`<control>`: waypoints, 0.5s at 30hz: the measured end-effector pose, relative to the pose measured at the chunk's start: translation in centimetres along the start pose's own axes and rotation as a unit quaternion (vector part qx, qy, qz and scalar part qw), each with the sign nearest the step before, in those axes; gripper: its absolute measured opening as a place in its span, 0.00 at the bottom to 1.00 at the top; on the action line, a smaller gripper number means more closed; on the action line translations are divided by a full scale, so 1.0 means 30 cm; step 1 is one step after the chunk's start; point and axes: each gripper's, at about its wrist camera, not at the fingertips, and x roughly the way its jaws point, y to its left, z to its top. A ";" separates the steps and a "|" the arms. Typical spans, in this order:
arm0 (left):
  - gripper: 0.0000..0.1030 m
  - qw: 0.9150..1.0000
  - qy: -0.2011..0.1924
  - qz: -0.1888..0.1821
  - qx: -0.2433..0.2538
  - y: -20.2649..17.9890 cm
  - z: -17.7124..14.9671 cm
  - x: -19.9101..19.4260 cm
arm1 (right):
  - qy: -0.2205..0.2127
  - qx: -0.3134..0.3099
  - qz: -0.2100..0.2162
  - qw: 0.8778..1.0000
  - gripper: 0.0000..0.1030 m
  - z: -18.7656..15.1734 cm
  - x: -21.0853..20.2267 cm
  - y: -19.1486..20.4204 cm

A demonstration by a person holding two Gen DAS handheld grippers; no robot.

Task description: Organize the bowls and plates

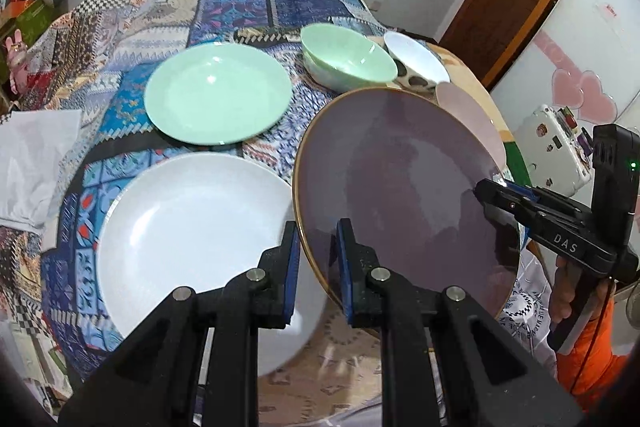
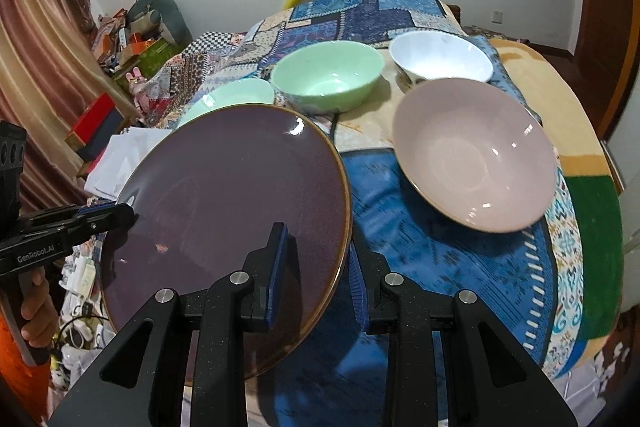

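You carry the glossy dark purple ceramic plate (image 1: 404, 187) clear of the patchwork-covered table (image 1: 248, 3), your left gripper (image 1: 316, 267) and right gripper (image 2: 316, 267) each pinched on opposite rims. Uneven hands could tilt it onto the white plate (image 1: 188, 227). The mint bowl (image 2: 326, 77), white bowl (image 2: 440, 55) and pink bowl (image 2: 472, 151) near the right edge sit empty.

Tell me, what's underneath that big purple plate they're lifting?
The purple plate is held up by both tongs, left and right. Below its edges show patterned cloth and part of the white plate. Whatever lies directly beneath is covered.
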 end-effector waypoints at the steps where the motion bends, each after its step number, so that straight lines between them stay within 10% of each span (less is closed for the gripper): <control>1: 0.17 1.000 0.004 -0.002 -0.003 -0.006 -0.005 0.010 | 0.002 0.000 -0.001 1.000 0.25 -0.004 0.004 -0.009; 15: 0.17 0.999 0.043 -0.005 0.000 -0.055 0.003 0.158 | 0.026 0.024 -0.011 0.999 0.25 -0.054 0.046 -0.102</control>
